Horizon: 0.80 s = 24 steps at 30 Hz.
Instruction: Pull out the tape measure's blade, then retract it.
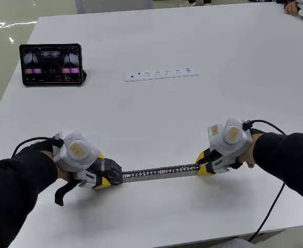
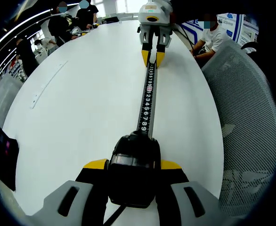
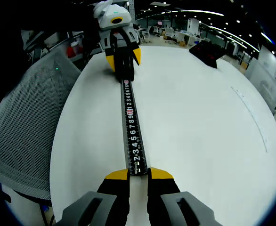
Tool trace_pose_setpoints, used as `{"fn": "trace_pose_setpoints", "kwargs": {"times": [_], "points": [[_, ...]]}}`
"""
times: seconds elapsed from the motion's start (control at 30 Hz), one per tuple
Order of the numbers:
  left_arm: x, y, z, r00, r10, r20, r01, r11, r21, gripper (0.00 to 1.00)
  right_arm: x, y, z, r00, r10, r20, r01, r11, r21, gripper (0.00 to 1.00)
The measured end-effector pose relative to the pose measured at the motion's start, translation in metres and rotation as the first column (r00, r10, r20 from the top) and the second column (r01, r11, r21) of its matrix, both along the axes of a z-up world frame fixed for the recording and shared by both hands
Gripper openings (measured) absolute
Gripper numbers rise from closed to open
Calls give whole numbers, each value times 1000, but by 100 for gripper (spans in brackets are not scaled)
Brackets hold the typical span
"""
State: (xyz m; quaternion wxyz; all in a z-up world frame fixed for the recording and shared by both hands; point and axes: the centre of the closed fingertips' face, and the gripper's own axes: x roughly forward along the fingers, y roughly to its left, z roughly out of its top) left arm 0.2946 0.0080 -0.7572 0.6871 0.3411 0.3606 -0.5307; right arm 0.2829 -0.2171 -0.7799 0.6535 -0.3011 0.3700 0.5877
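Lower left in the head view, the left gripper (image 1: pixel 101 169) is clamped on the tape measure (image 1: pixel 111 170). Its blade (image 1: pixel 159 171) lies pulled out across the table (image 1: pixel 193 113), bottom centre. At lower right, the right gripper (image 1: pixel 201 164) pinches the blade's tip.

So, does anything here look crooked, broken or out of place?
Nothing stands out. The blade runs straight and flat from the case in the left gripper to the right gripper pinching its tip; the tablet and power strip lie tidy.
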Motion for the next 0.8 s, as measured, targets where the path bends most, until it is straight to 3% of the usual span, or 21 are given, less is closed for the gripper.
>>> {"fn": "trace_pose_setpoints", "kwargs": {"times": [0.8], "points": [[1,0,-1,1000,-3,-2,3,1000,-11,34,1,-13,0,1000,-18,-12,18,1000,-7,10]]}}
